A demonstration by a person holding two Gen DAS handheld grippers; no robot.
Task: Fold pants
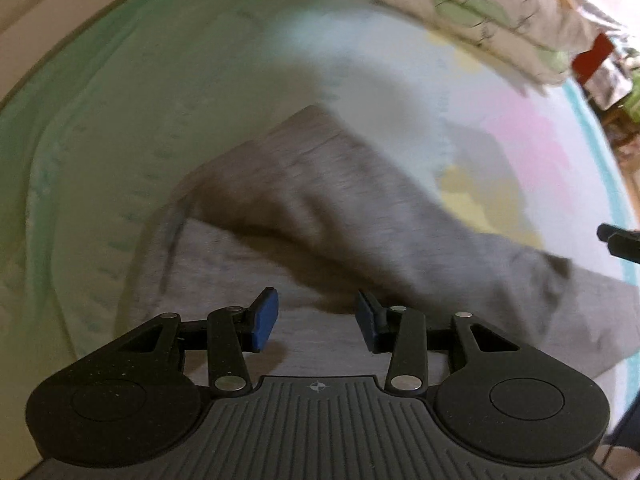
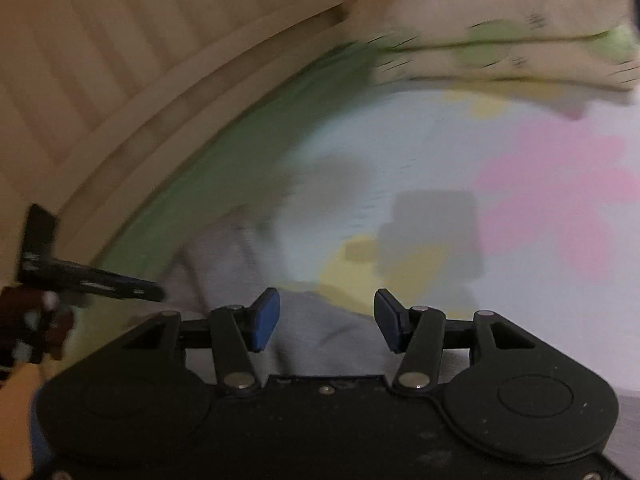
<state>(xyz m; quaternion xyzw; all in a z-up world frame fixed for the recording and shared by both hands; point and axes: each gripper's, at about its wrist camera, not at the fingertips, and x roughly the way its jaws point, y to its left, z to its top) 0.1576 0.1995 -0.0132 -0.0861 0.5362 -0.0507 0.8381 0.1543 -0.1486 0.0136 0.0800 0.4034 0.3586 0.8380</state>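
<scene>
Grey pants folded on pastel bedsheet — no legible writing

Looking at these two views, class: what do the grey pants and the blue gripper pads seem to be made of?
Grey pants: probably soft jersey knit, matte and heathered, draping in loose folds. Blue pads on the left gripper: likely rubber or foam, dull and smooth; blur leaves it open.

left gripper: black, flat arms, round silver screws, blue pads, two big round bumps, grey ridged plate with small cross mark | right gripper: black, same flat arms, silver screws, blue pads, two round bumps, dusty white specks on top
</scene>
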